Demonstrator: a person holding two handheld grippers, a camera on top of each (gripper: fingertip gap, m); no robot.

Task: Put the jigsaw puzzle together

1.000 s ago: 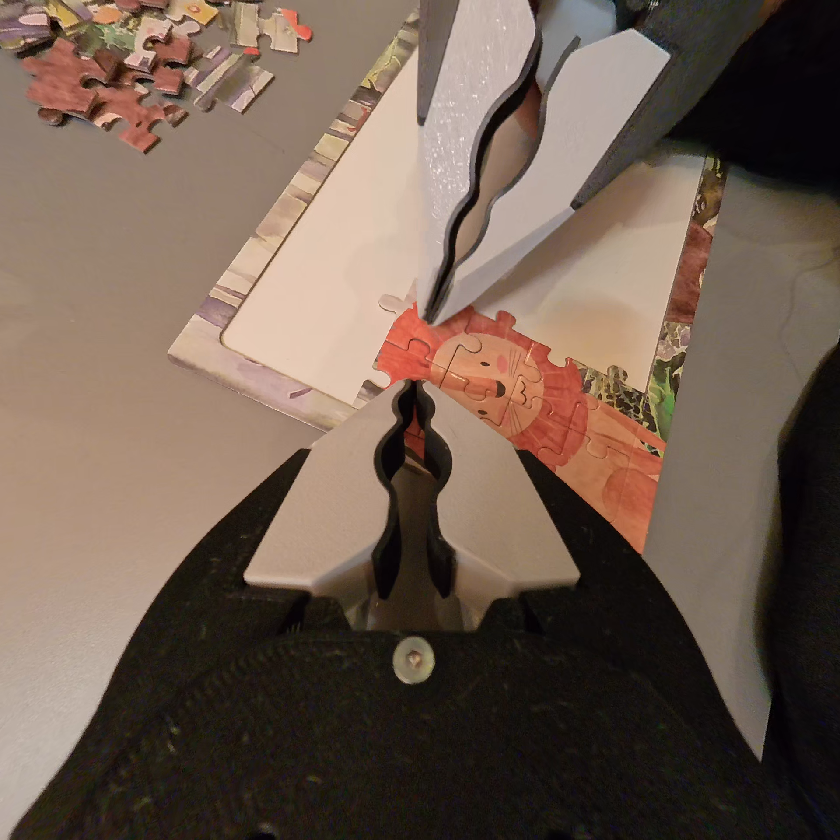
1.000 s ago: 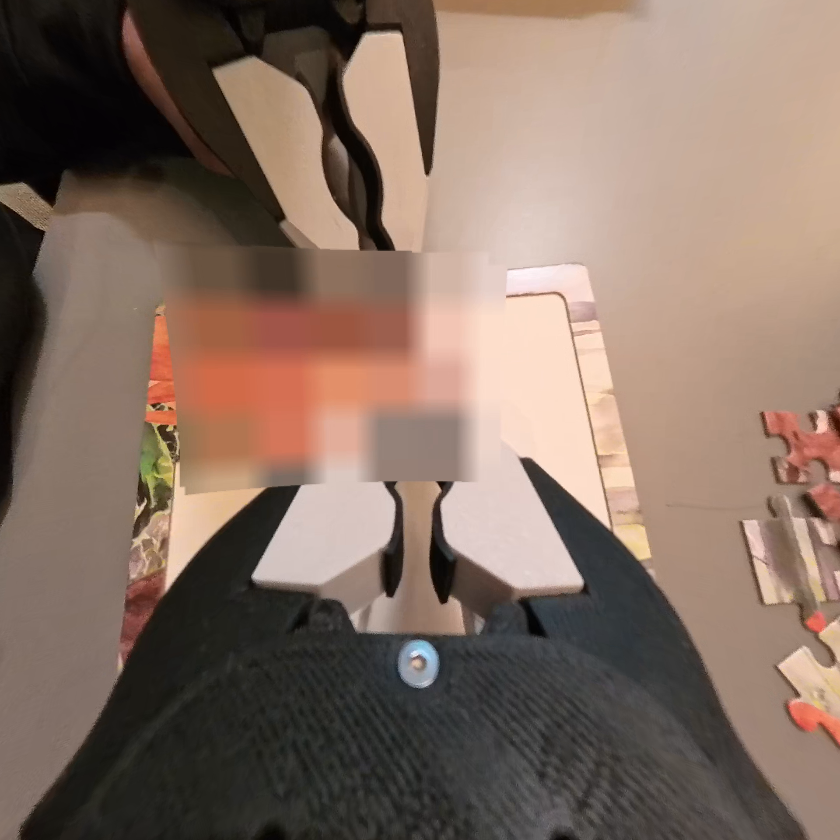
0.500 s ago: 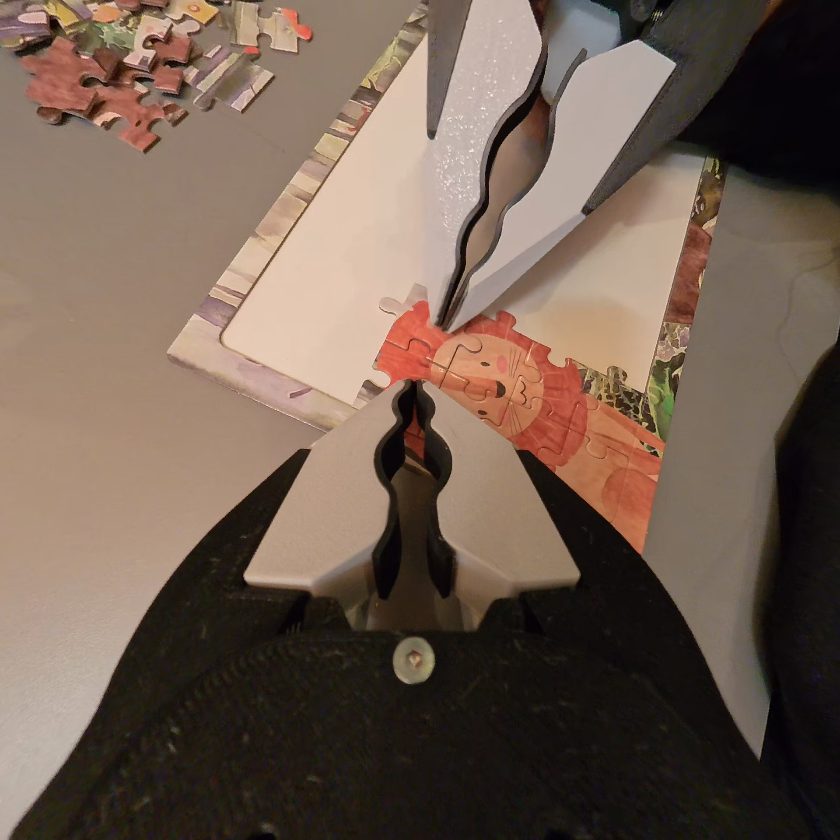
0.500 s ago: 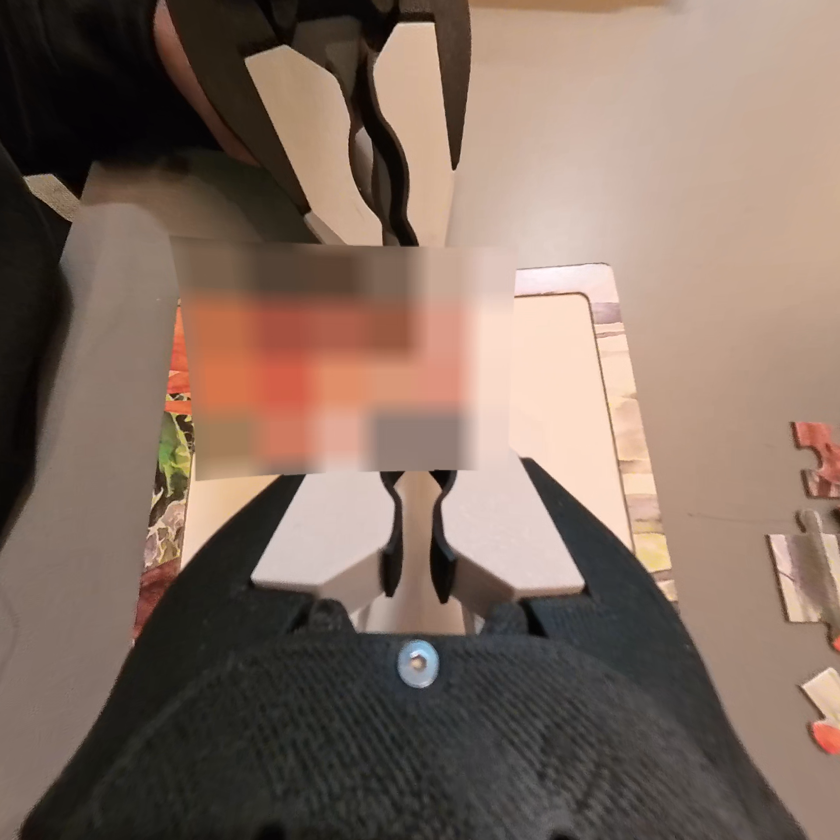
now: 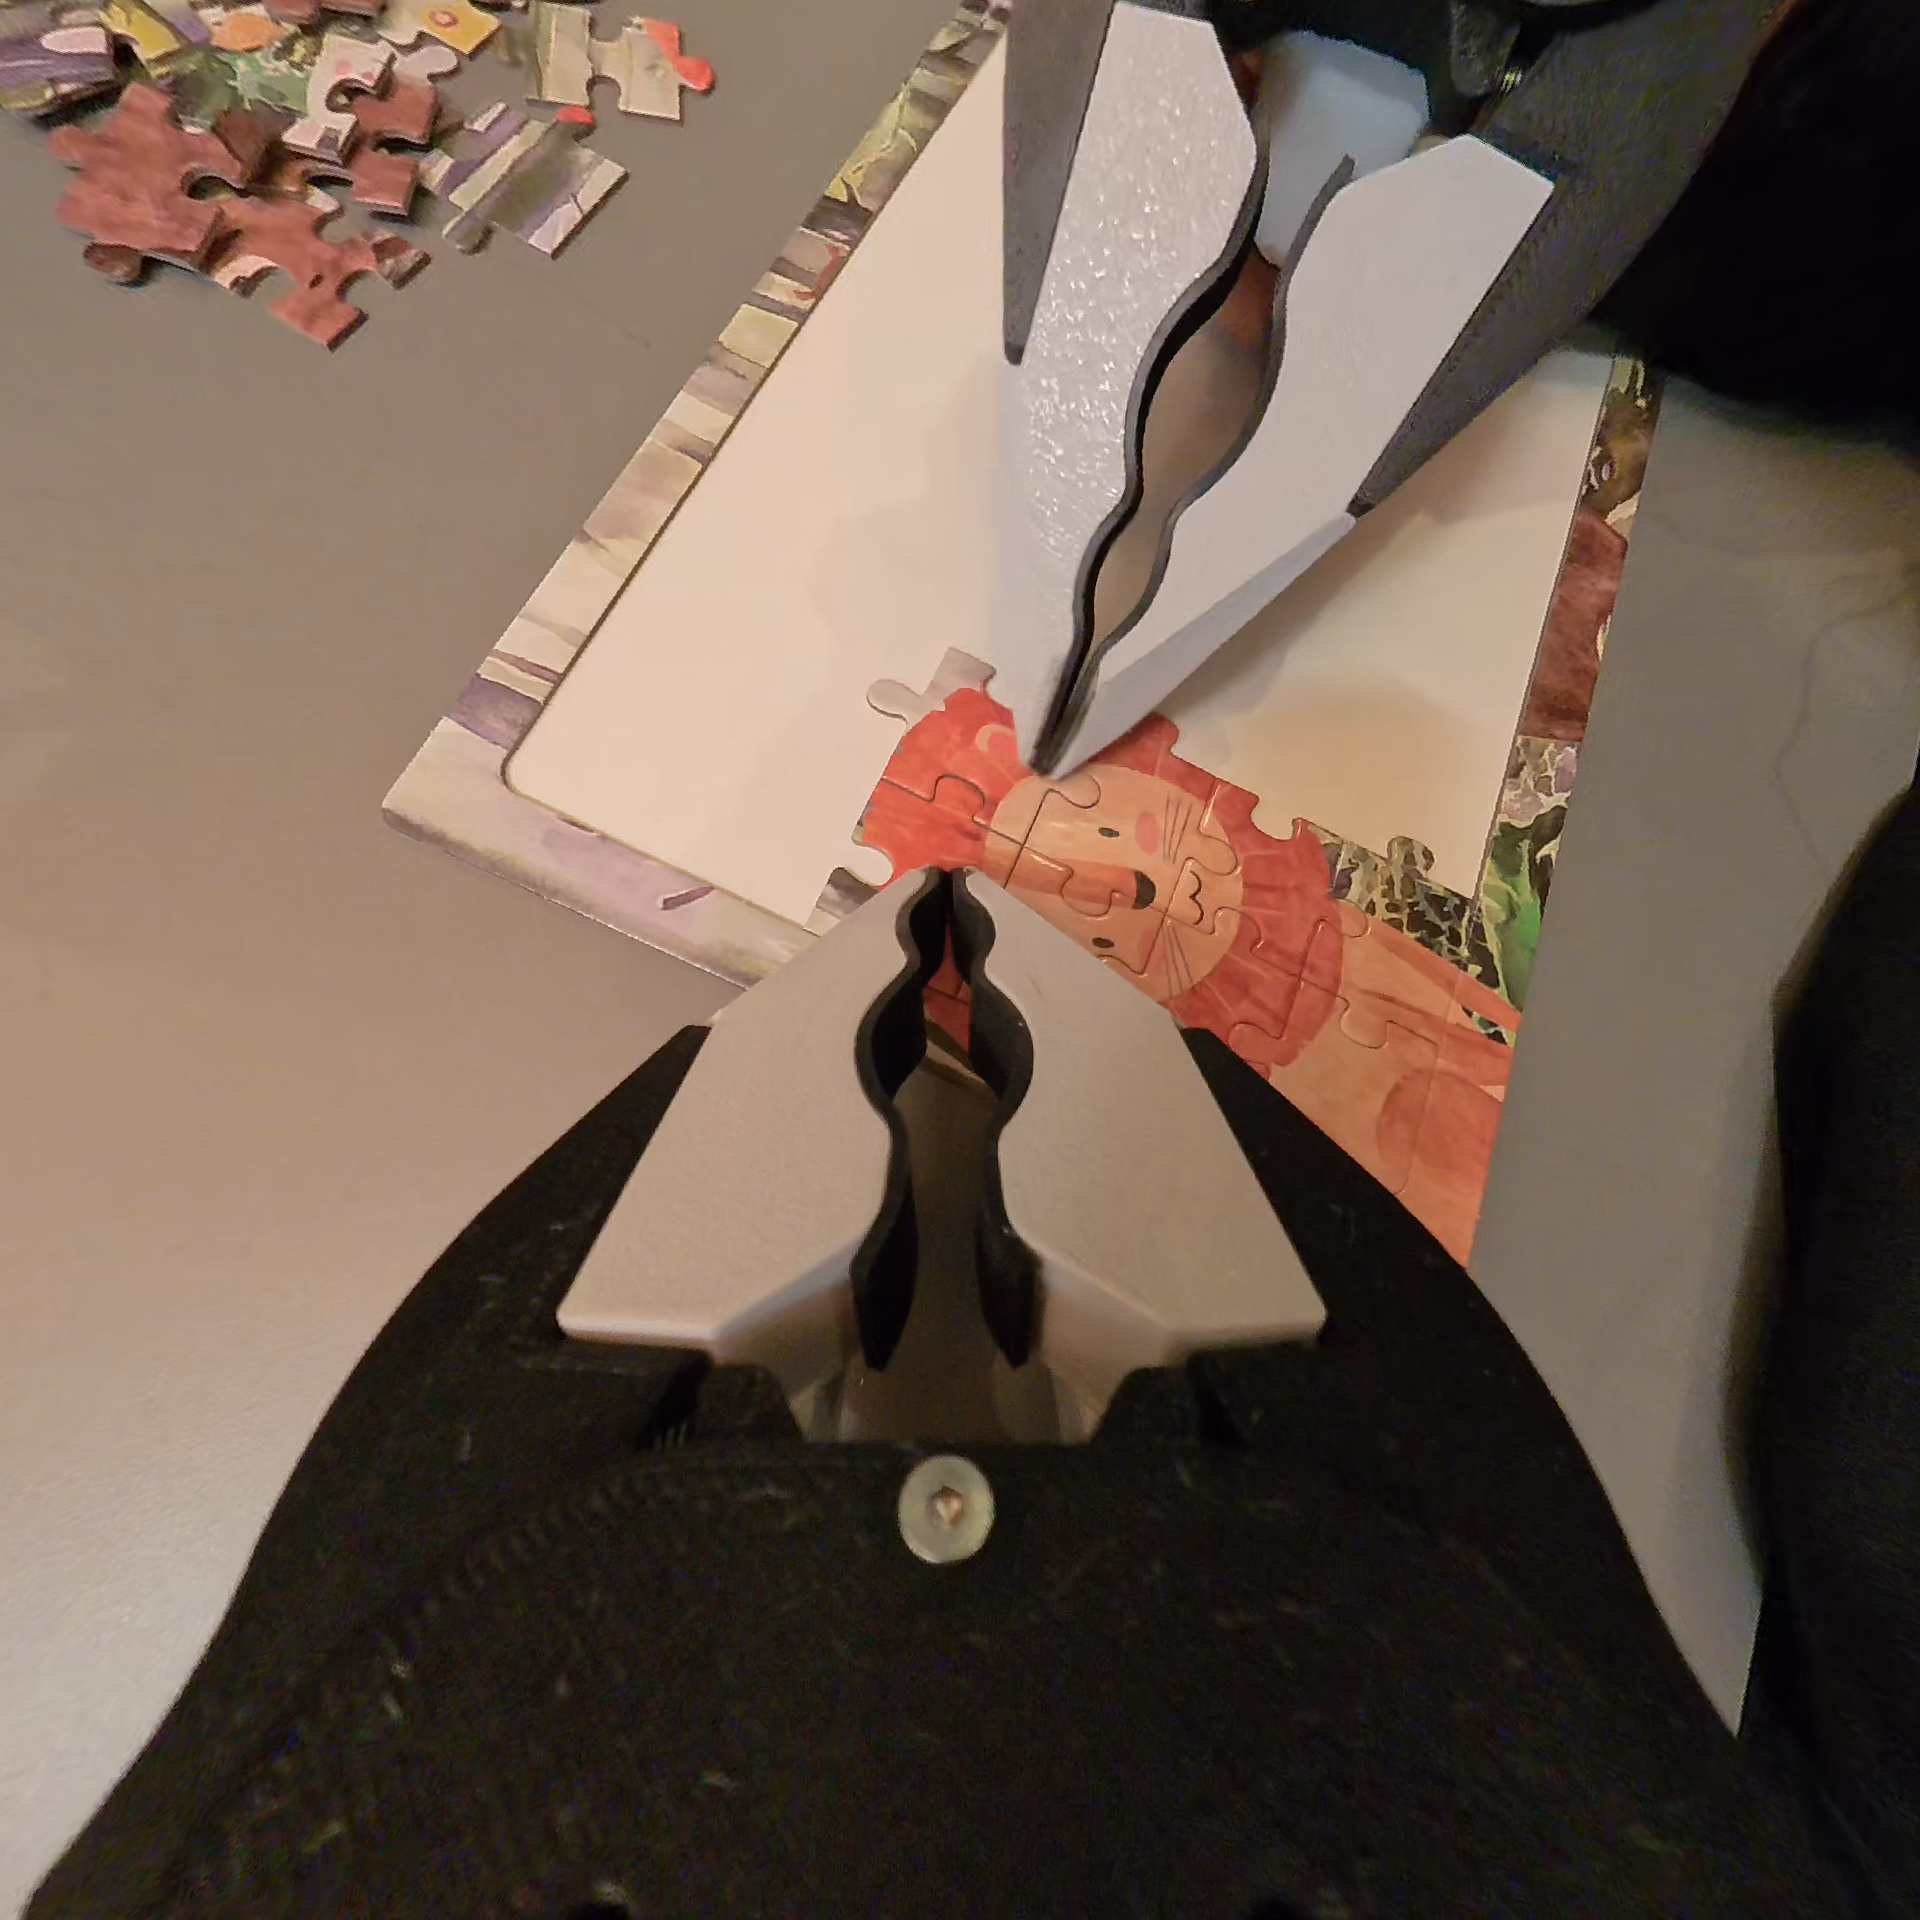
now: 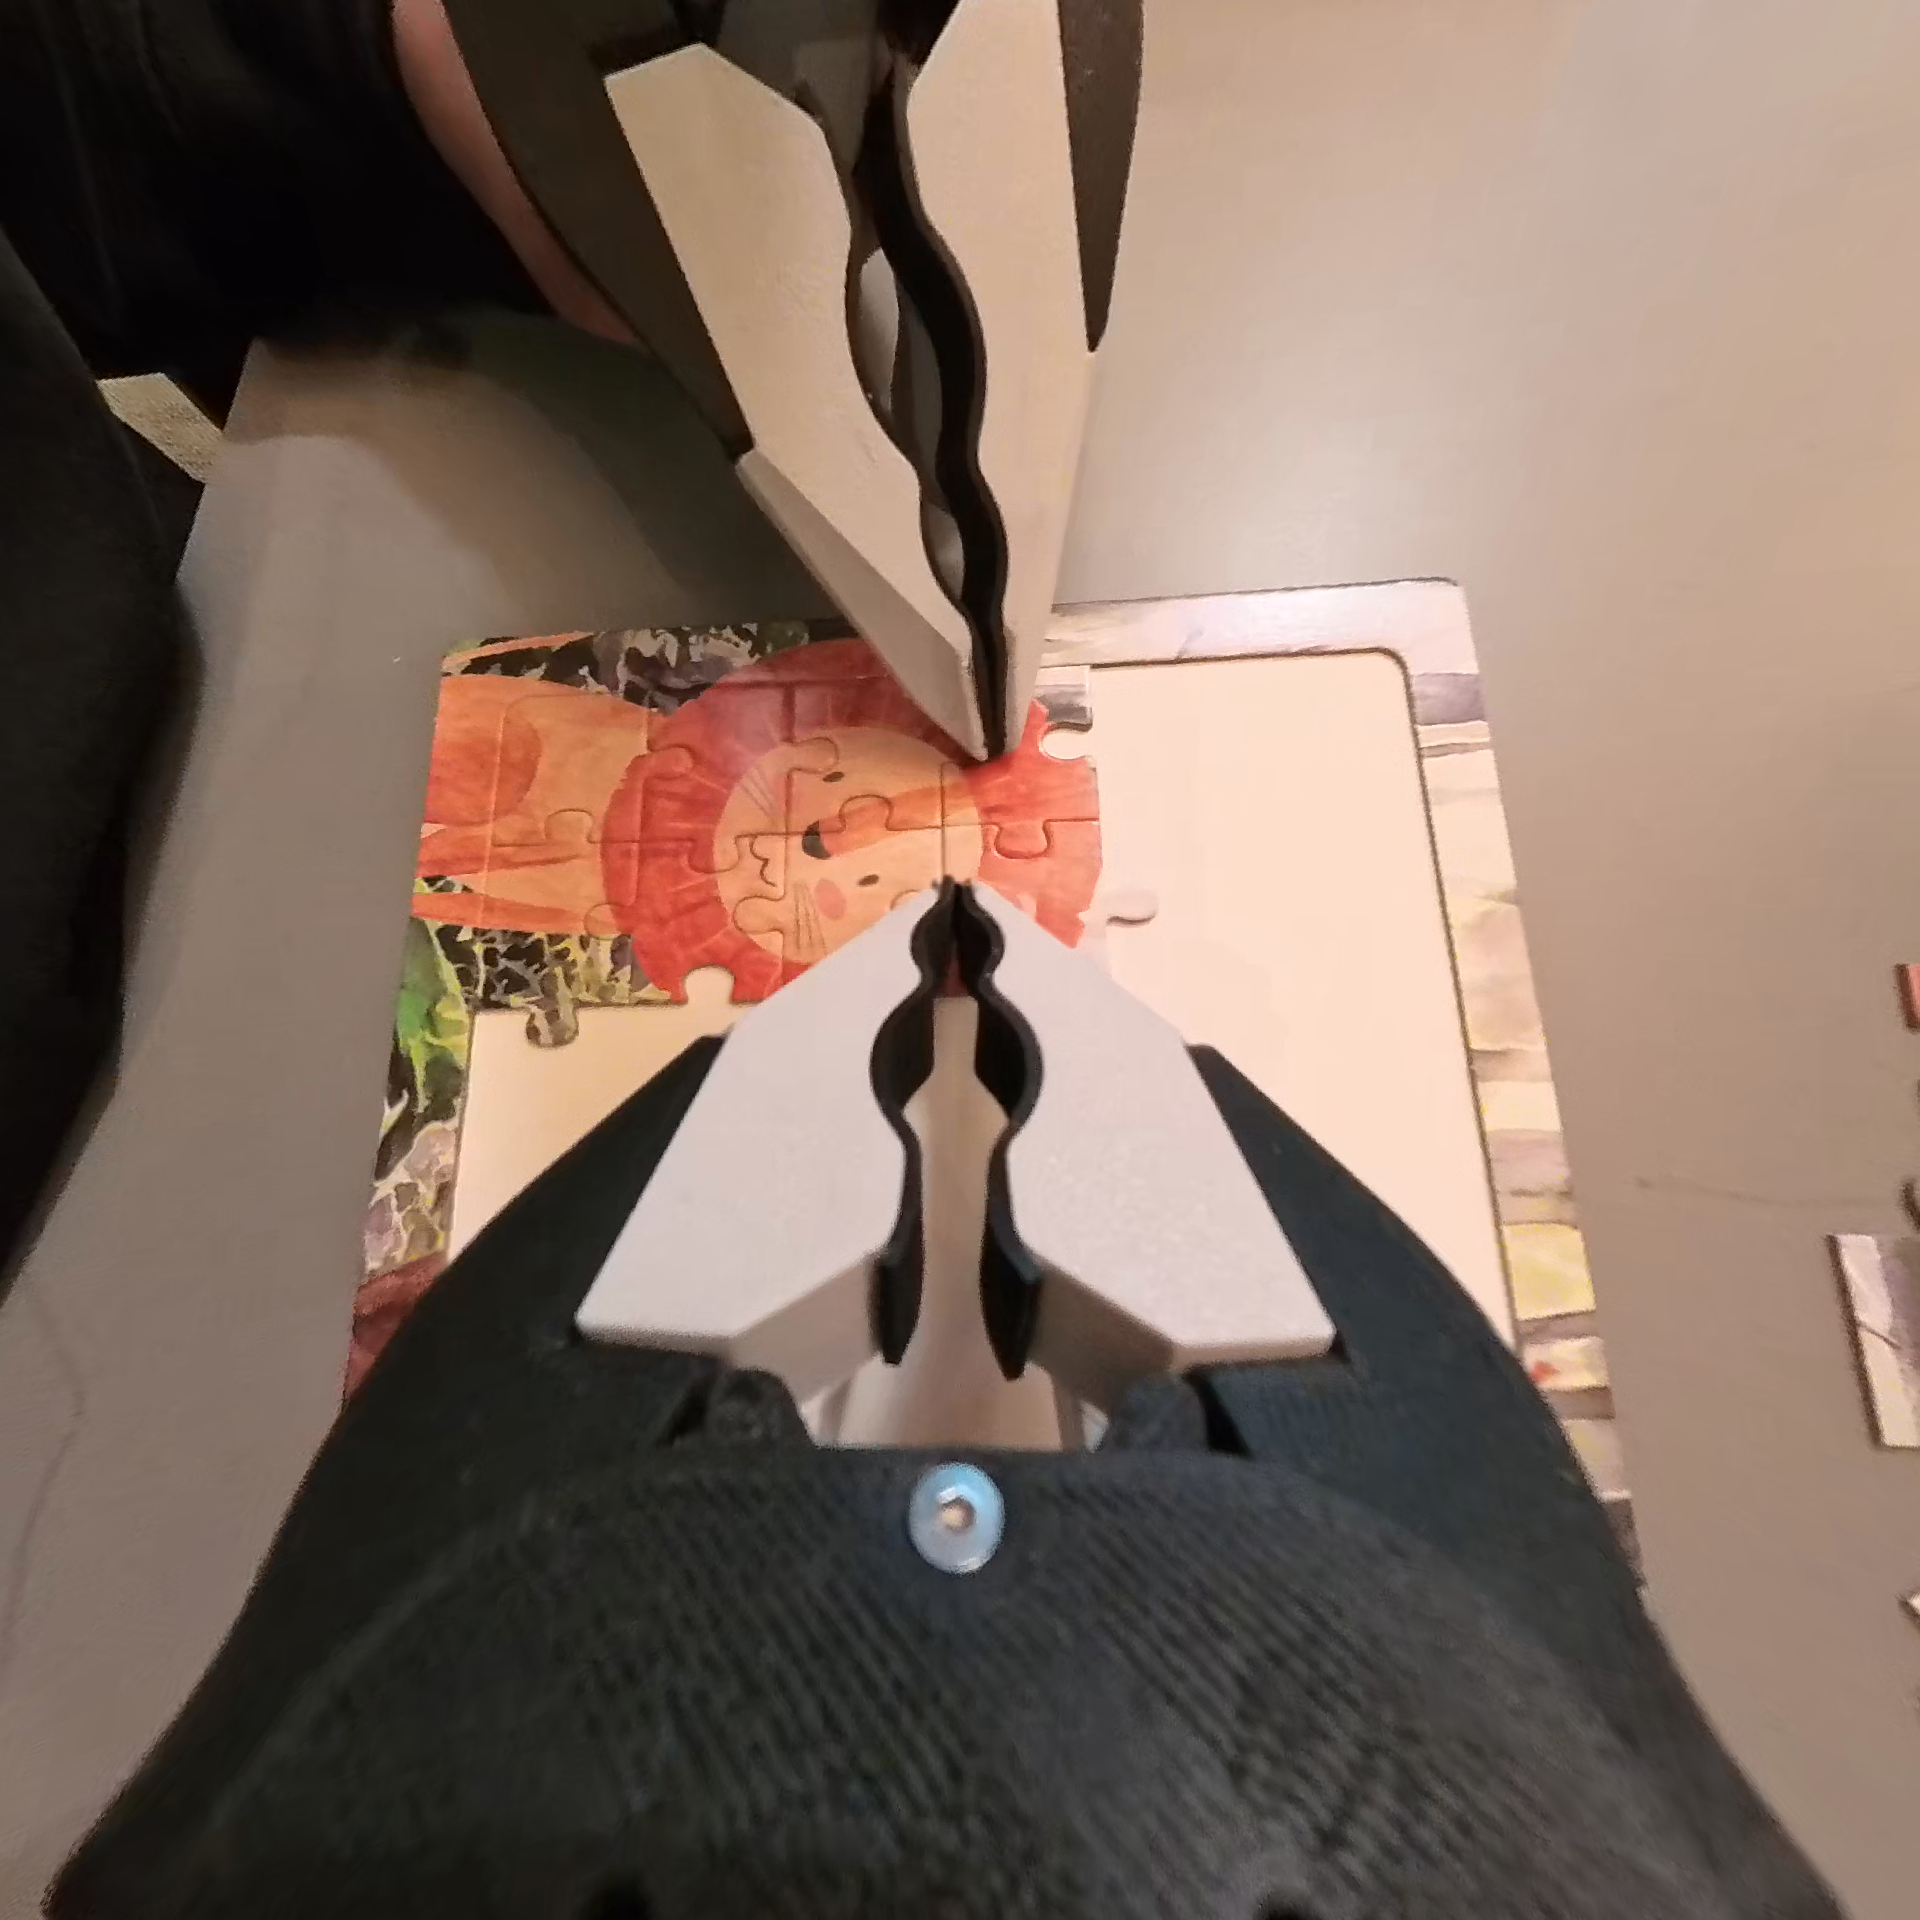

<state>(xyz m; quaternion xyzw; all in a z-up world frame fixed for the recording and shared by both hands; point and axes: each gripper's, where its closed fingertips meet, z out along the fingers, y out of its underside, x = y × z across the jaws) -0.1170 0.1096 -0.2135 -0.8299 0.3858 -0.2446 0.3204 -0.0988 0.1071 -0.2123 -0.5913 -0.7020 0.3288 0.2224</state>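
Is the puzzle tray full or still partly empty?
Partly empty: the puzzle tray shows bare cream board beside the joined lion pieces.

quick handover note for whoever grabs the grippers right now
Left gripper: jaws shut, empty, tips down on the lion section's near edge.
Right gripper: jaws shut, empty, tips on the lion section.
Puzzle tray: lion and the corner around it assembled; most of the white base is bare.
Loose pieces: piled on the table beyond the tray.
Left: fetch and fit the remaining pieces.
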